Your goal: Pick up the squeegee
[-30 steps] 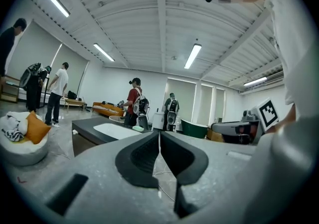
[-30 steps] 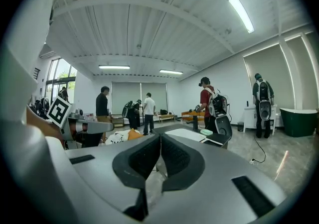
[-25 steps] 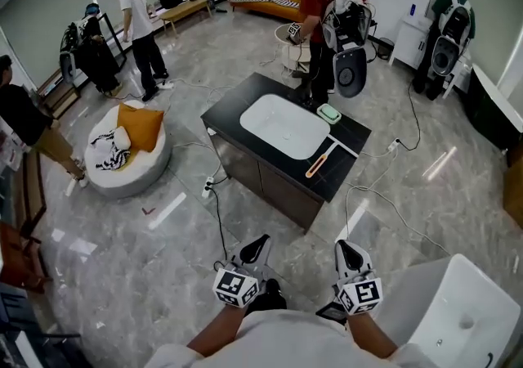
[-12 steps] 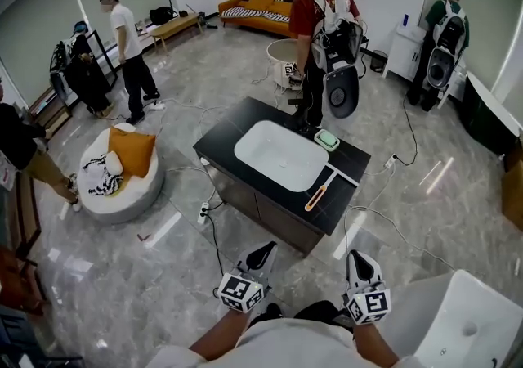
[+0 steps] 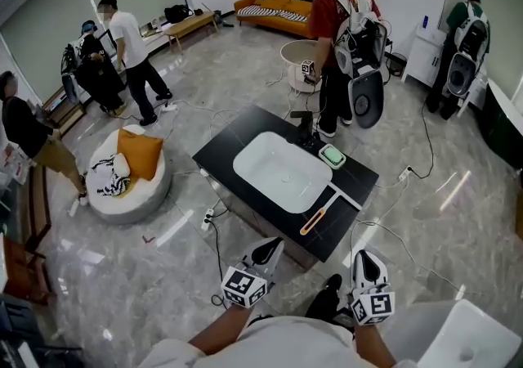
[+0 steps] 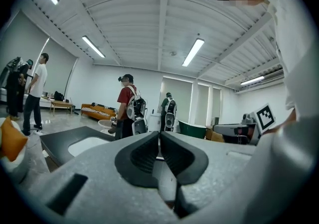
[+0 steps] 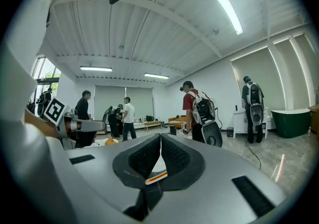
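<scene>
The squeegee (image 5: 314, 219) has an orange handle and a pale blade, and lies on the near right part of a black counter (image 5: 245, 133), beside its white sink (image 5: 282, 170). My left gripper (image 5: 274, 244) is shut and empty, just short of the counter's near edge. My right gripper (image 5: 365, 256) is also shut and empty, near the counter's right corner. In the left gripper view the pads of the left gripper (image 6: 159, 133) meet, with the counter beyond them. The right gripper view shows the right gripper (image 7: 160, 136) with its jaws closed and a sliver of the orange squeegee handle (image 7: 156, 177) behind them.
A green soap dish (image 5: 332, 155) sits at the counter's far right. A person with a backpack (image 5: 339, 39) stands behind the counter. Cables (image 5: 216, 227) trail on the floor at its left. A round seat with an orange cushion (image 5: 127, 174) is at the left, a white tub (image 5: 474, 334) at bottom right.
Both grippers and my view have moved forward toward the counter, which now lies closer below. Both grippers stayed shut. The person behind the counter shifted slightly.
</scene>
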Motion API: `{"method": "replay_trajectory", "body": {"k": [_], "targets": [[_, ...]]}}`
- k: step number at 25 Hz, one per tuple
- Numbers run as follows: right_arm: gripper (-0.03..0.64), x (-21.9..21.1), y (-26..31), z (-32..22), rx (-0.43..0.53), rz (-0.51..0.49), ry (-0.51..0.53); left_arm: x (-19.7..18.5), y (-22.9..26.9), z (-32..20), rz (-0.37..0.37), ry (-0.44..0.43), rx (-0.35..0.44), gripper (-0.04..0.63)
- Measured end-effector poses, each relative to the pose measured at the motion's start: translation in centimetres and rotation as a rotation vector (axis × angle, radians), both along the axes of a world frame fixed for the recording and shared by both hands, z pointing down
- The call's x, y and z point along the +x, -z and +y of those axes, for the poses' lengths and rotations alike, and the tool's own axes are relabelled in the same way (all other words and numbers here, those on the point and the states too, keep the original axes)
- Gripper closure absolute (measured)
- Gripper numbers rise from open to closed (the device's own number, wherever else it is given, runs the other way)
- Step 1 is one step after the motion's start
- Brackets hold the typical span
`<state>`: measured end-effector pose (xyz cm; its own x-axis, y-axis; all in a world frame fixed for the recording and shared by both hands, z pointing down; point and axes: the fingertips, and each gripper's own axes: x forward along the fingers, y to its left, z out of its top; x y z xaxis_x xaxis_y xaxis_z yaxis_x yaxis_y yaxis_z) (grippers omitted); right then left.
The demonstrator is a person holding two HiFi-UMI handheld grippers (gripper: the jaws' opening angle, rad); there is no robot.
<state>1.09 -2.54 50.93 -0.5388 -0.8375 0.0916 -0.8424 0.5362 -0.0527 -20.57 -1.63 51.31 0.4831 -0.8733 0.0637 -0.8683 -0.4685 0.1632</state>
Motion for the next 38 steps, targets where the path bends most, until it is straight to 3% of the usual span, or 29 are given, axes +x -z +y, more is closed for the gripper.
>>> {"method": "replay_trajectory", "body": {"k": [5,11,19,23,31,34,38], "targets": [[0.603,3.3,0.3,-6.9,0.010,-0.023,0.058,2.8,2.2,-5.9,-0.035,0.068,0.062,0.578],[0.603,6.0,0.0,-13.5,-0.014,-0.059,0.147,5.6,4.7,-12.4,-0.077,0.125,0.079,0.578],[0.603,8.7,-0.3,-19.8,-0.012,-0.090,0.206,8.9,7.7,-18.8,-0.163,0.089,0.085,0.578],[0.603,9.5,-1.8,-21.6,-0.049,-0.087,0.191,9.5,6.7,-21.6,-0.220,0.024,-0.008,0.577],[0.603,7.5,-3.6,-24.4,-0.097,-0.091,0.106,8.0,1.3,-26.0,-0.326,-0.177,-0.292,0.575],[0.603,6.8,-4.3,-24.4,-0.122,-0.112,0.089,7.8,-0.9,-26.7,-0.330,-0.247,-0.406,0.575],[0.603,7.5,-5.9,-24.2,-0.175,-0.106,0.051,8.6,-4.3,-27.0,-0.374,-0.352,-0.555,0.475]]}}
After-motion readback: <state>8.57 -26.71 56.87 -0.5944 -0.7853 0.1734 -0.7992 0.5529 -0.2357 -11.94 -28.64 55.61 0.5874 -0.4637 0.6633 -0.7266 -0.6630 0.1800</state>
